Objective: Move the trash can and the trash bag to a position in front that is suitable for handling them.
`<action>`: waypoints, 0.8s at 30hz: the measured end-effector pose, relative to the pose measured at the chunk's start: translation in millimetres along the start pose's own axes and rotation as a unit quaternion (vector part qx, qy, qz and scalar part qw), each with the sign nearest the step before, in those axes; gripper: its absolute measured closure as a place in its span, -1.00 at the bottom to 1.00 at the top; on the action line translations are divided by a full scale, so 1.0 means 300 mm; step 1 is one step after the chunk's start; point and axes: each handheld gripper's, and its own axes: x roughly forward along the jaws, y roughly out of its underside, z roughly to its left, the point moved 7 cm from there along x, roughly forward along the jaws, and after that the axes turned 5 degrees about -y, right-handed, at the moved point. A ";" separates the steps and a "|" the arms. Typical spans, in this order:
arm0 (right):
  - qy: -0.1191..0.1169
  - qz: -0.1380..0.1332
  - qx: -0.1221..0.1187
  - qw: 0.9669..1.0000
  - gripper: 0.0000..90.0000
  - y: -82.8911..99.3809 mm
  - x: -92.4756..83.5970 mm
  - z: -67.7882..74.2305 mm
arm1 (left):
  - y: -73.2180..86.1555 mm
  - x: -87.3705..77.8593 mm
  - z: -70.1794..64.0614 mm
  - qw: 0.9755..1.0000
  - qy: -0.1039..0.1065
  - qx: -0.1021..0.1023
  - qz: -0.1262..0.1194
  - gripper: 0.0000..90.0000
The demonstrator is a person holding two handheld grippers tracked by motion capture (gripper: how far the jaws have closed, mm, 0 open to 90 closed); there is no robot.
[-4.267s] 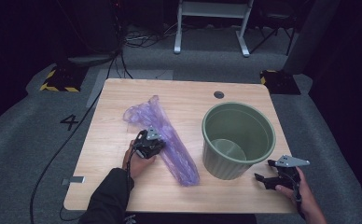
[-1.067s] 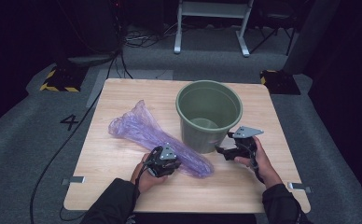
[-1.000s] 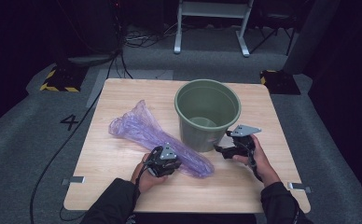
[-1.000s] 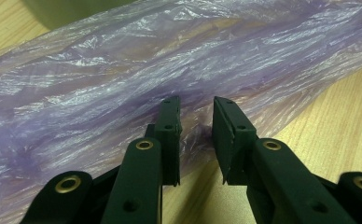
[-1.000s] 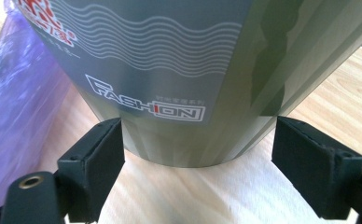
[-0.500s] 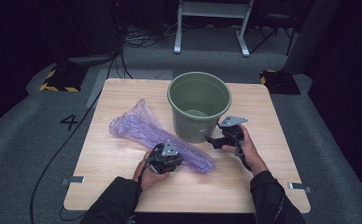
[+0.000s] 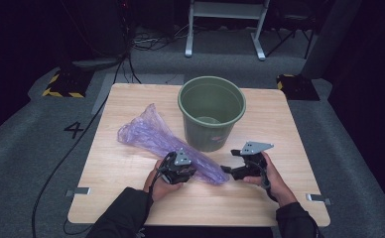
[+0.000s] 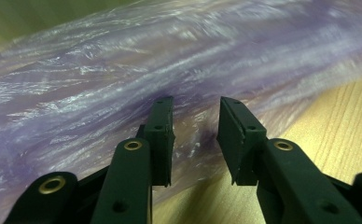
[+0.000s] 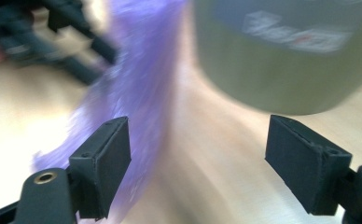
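the right gripper [image 7: 228, 171], jaws wide and empty, has slid in to the purple bag's [image 7: 146, 136] near end toward the table's [image 7: 131, 99] front edge, while the left gripper [image 8: 195, 119] has just been opening, apparently off the plastic, suggesting a handover.

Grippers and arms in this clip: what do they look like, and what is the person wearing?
Both are black handheld units. The left gripper and the right gripper each carry a grey three-cornered plate on top. In the gripper views, each has two black jaws with flat rectangular pads and brass-coloured rivets at the pivots. The person wears dark long sleeves.
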 end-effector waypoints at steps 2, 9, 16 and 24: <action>-0.010 0.004 -0.010 1.000 -0.51 0.015 -0.007 0.041 | 0.000 0.000 0.000 1.000 0.001 -0.004 -0.001 0.43; -0.021 0.001 -0.027 0.999 -0.50 0.019 -0.046 0.129 | 0.000 0.001 -0.002 1.000 -0.002 -0.001 -0.001 0.43; 0.016 -0.012 -0.048 0.999 -0.48 -0.002 -0.094 0.149 | 0.001 0.000 -0.001 1.000 -0.007 -0.002 -0.002 0.43; -0.010 -0.035 -0.043 0.998 -0.48 -0.025 -0.120 0.188 | 0.002 -0.001 0.018 1.000 -0.027 -0.015 0.003 0.37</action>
